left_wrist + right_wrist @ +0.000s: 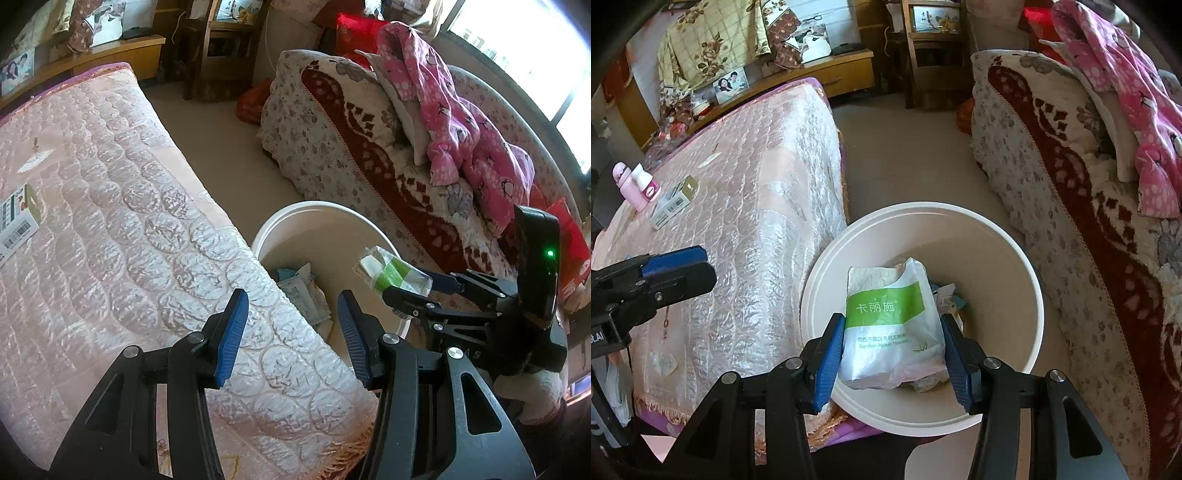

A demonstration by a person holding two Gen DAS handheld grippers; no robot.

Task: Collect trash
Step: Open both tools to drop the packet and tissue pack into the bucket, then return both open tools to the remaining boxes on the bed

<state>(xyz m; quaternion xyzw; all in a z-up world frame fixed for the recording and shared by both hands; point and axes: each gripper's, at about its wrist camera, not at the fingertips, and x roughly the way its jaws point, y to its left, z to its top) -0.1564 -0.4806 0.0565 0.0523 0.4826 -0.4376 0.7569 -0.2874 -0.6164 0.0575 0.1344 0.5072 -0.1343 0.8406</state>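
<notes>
The right gripper [892, 363] is held above the white bin [1030, 288], its blue pads flanking a tissue packet [890, 325], contact uncertain; the left gripper [291, 336] is seen open and empty over the quilted table cover [110, 221]; wrappers [303, 291] lie in the bin.

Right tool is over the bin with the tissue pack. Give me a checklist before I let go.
1. Tissue pack above the bin opening: ok.
2. Right tool has both pads against the pack: ok.
3. Bin has room; only a few wrappers at the bottom: ok.
4. Left tool open, empty, apart from the pack: ok.
5. Bed cleared: not ok, a box and two bottles lie there; whether they are trash, cannot tell.
</notes>
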